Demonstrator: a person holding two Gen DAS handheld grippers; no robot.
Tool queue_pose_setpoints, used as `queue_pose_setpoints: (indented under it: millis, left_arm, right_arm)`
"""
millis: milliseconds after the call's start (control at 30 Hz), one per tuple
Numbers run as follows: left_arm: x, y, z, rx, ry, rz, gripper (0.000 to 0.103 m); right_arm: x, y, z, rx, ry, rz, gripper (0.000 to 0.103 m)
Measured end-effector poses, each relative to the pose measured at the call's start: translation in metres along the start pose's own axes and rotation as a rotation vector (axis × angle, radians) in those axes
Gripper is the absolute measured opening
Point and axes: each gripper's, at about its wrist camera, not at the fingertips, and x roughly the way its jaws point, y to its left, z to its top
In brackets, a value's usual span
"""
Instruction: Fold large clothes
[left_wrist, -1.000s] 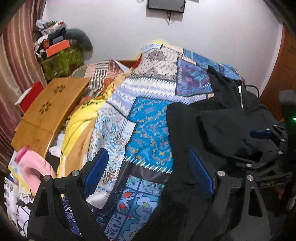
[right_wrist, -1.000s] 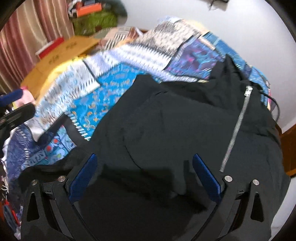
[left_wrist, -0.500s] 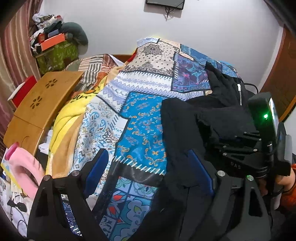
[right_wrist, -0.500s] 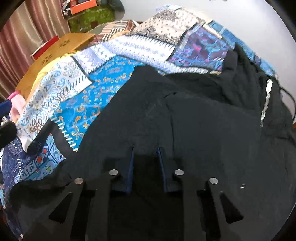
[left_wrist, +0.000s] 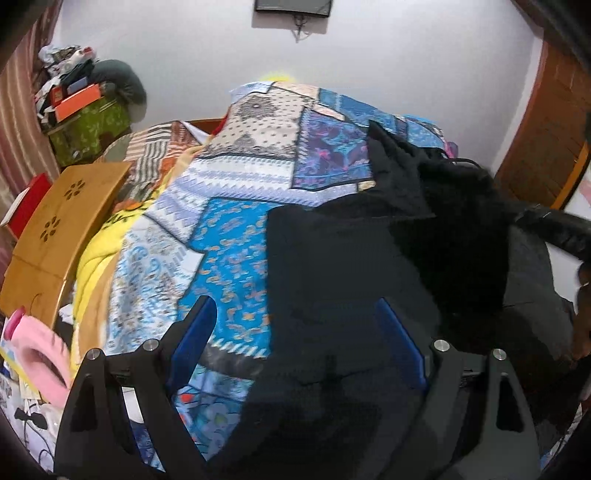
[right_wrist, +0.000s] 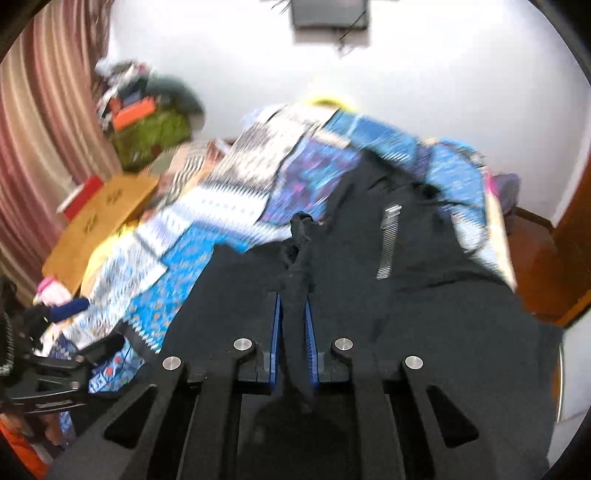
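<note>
Black zip-front fabric garment (right_wrist: 424, 295) sprawled over blue patchwork quilt (left_wrist: 236, 236); best lifted slowly, keeping the pinched ridge taut so the fold falls straight. Right gripper (right_wrist: 293, 317), jaws just closed, clamped on a bunched fold. Left gripper (left_wrist: 295, 332) spread wide, grasping nothing.

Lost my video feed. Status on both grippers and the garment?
Right gripper has just closed, pinching a fold of the black zip jacket. Left gripper open, empty, over its edge. Jacket lies on patchwork bedspread; nothing in the way.
</note>
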Motion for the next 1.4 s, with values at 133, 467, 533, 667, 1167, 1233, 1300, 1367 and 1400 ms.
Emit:
queue_pose_setpoints:
  millis: [133,467,533,667,1167,1233,1300,1367,1400]
  left_arm:
    - [0.003,-0.027,0.007,0.013,0.008,-0.047,0.088]
    - [0.008,-0.105,0.014,0.103,0.033,-0.115,0.088]
    - [0.007,-0.117,0.014,0.124,0.037,-0.121,0.088]
    - [0.005,-0.137,0.013,0.162,0.035,-0.122,0.088]
    - [-0.004,-0.175,0.005,0.215,0.035,-0.151,0.088]
    - [-0.01,-0.178,0.007,0.223,0.018,-0.159,0.088]
    - [-0.018,-0.183,0.011,0.229,-0.007,-0.165,0.088]
    - [-0.024,-0.187,0.014,0.231,-0.029,-0.17,0.088]
    - [-0.028,-0.19,0.016,0.23,-0.042,-0.176,0.088]
  right_arm:
    - [-0.036,-0.04,-0.006,0.083,-0.06,-0.021,0.01]
    - [-0.062,-0.113,-0.051,0.29,-0.061,-0.033,0.009]
    - [-0.057,-0.127,-0.065,0.344,-0.035,-0.03,0.009]
    - [-0.051,-0.144,-0.085,0.401,0.012,-0.048,0.009]
    - [-0.088,-0.181,-0.118,0.455,0.024,-0.143,0.01]
    - [-0.1,-0.187,-0.116,0.481,-0.003,-0.152,0.017]
    - [-0.112,-0.192,-0.115,0.506,-0.032,-0.166,0.036]
    - [-0.129,-0.198,-0.118,0.524,-0.082,-0.201,0.058]
    - [-0.138,-0.2,-0.12,0.534,-0.11,-0.224,0.067]
